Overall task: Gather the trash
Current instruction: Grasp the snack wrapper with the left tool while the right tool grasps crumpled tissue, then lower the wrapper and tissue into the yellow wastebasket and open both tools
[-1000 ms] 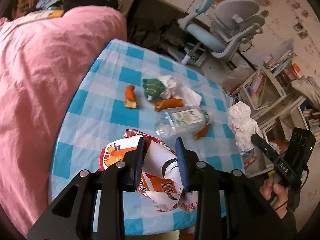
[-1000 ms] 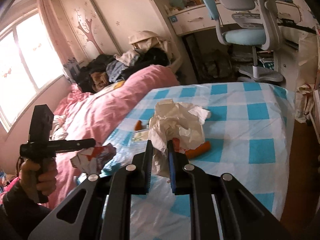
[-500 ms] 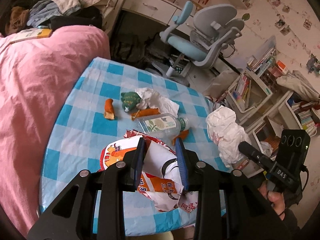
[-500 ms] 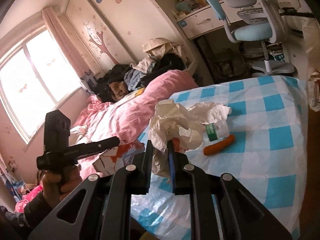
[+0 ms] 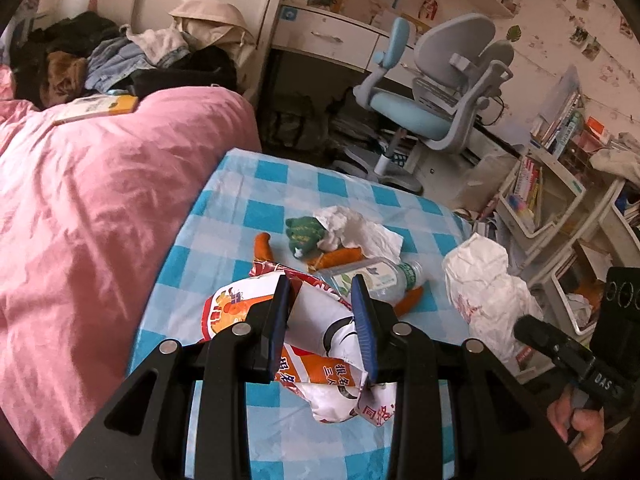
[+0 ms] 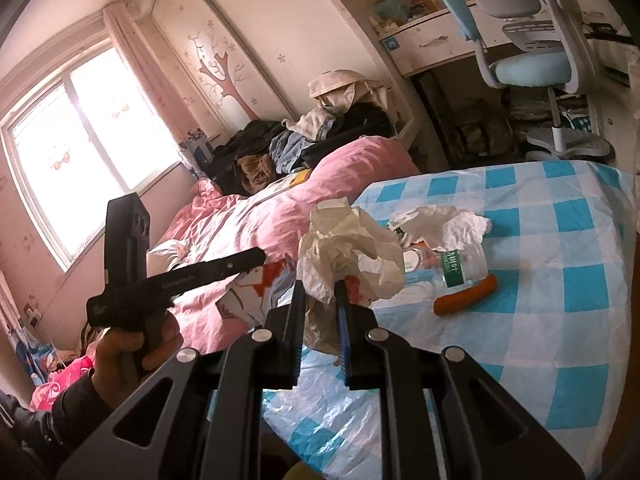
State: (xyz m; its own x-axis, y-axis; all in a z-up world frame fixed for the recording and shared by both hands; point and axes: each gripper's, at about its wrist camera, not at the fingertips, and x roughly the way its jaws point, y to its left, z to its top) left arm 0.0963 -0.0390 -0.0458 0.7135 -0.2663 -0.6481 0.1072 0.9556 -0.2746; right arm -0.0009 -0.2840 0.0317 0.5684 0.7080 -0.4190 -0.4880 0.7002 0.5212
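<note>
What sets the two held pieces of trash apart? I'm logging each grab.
The snack bag in the left tongs is glossy, printed orange, red and white. The plastic bag in the right tongs is plain whitish with a small red mark. The snack bag lies flattish; the plastic bag bunches upward. Both are crumpled, clamped and lifted above the checked tablecloth.

Black left gripper [image 5: 322, 304] with blue-lined jaws, silver screws; dark sleeve [image 6: 48, 424].

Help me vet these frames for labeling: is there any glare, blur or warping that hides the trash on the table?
Right wrist view: the window is blown out white, but the plastic bottle and crumpled plastic bag stay readable. Left wrist view: even light, sharp snack wrapper. Both views: fisheye bending and dark corners, no motion blur.
</note>
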